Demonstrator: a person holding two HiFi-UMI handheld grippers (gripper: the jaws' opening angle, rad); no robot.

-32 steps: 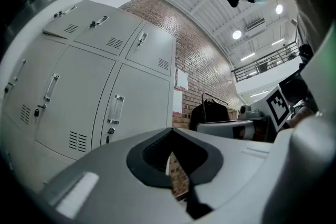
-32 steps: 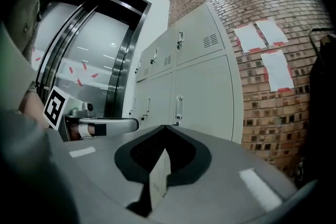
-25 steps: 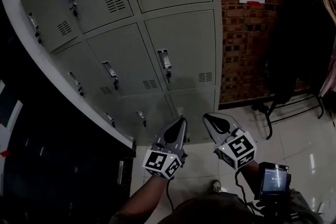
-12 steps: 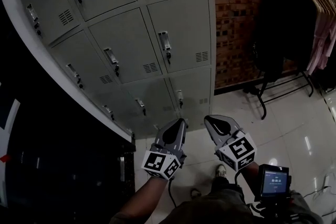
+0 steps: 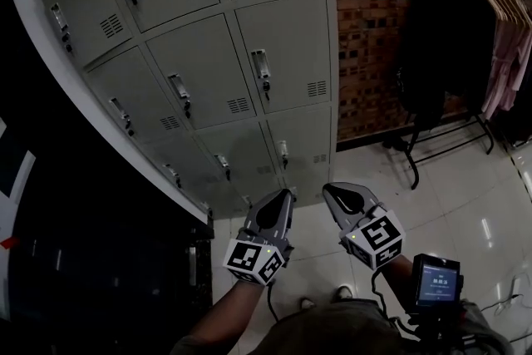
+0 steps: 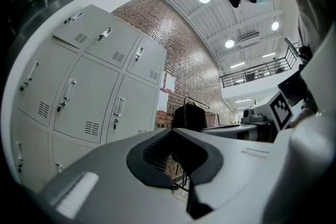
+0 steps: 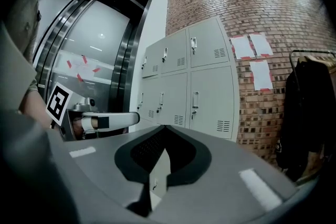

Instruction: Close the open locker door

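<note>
You are holding the left gripper (image 5: 287,195) and the right gripper (image 5: 328,190) side by side at 6 o'clock, each with its jaws pressed together on nothing. The grey locker bank (image 5: 274,54) is filling the view from 9 to 12 o'clock, its doors (image 5: 204,66) seemingly all lying flush in this dim light, beside the brick wall (image 5: 366,87) at 1 o'clock.
</note>
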